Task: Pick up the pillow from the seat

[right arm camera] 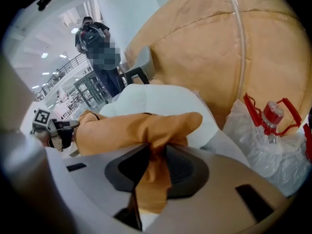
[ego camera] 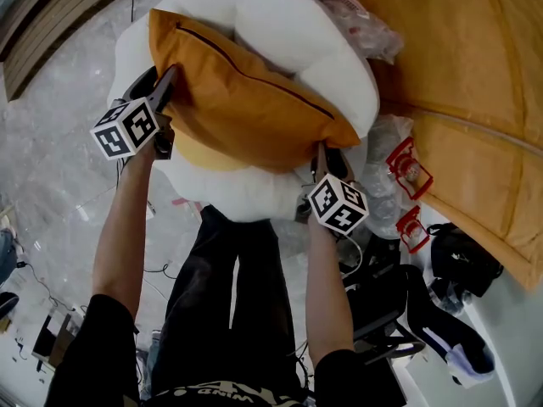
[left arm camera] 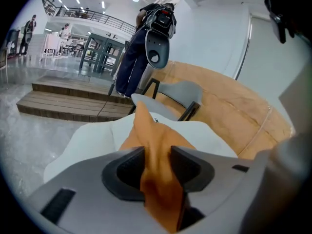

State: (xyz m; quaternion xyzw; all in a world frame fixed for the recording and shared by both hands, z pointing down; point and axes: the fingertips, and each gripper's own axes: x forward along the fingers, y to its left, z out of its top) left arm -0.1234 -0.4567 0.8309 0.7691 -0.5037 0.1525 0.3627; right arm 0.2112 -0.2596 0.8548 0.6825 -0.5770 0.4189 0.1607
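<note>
An orange pillow (ego camera: 246,100) with a dark zip seam lies tilted across a white padded seat (ego camera: 288,24). My left gripper (ego camera: 168,83) is shut on the pillow's left edge; in the left gripper view the orange fabric (left arm camera: 152,145) is pinched between the jaws of the left gripper (left arm camera: 157,156), with the white seat (left arm camera: 92,135) behind it. My right gripper (ego camera: 322,155) is shut on the pillow's near right corner. In the right gripper view the pillow (right arm camera: 131,128) bunches up between the jaws of the right gripper (right arm camera: 157,152), above the seat (right arm camera: 161,99).
A large tan wrapped shape (ego camera: 458,58) fills the right side. Clear plastic bags with red-handled items (ego camera: 407,168) lie beside the seat, and a black bag (ego camera: 462,257) sits lower right. Wooden steps (left arm camera: 63,104) lie off to the left. A person (right arm camera: 97,43) stands far behind.
</note>
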